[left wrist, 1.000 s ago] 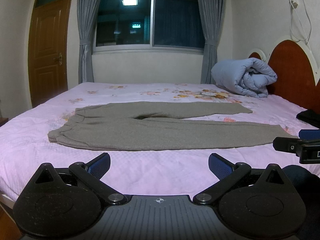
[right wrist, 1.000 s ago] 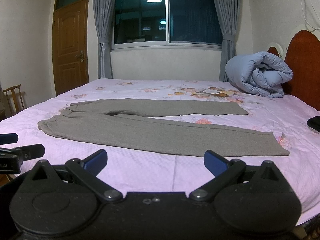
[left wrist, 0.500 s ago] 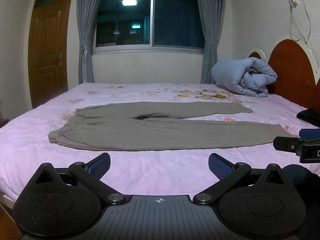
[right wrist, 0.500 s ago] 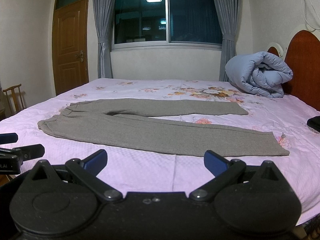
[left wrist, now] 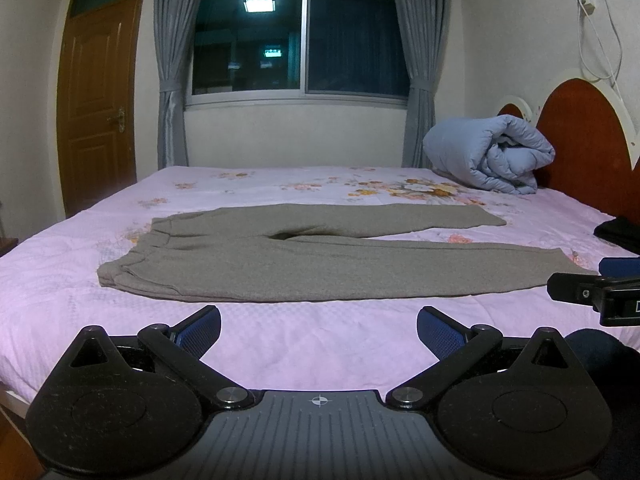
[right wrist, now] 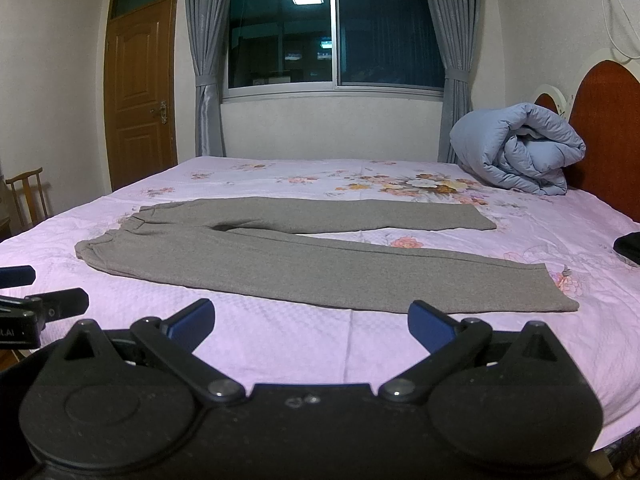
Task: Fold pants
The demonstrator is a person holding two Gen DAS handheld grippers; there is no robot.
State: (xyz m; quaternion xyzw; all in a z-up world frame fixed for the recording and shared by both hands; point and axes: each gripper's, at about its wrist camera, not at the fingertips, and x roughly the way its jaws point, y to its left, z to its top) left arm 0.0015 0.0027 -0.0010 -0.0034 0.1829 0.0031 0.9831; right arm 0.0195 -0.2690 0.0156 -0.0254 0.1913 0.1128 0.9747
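Grey pants (left wrist: 304,260) lie flat on the pink bed (left wrist: 320,336), waistband to the left, both legs stretched to the right and slightly spread. They also show in the right wrist view (right wrist: 304,264). My left gripper (left wrist: 319,326) is open and empty, held above the bed's near edge, short of the pants. My right gripper (right wrist: 311,320) is open and empty, also short of the near leg. Each gripper shows at the side of the other's view: the right one (left wrist: 592,292), the left one (right wrist: 36,308).
A rolled blue duvet (left wrist: 488,156) lies at the far right by the red headboard (left wrist: 580,140). A dark item (left wrist: 620,232) lies on the bed's right edge. A wooden chair (right wrist: 26,196) stands left of the bed, a door (left wrist: 96,104) beyond.
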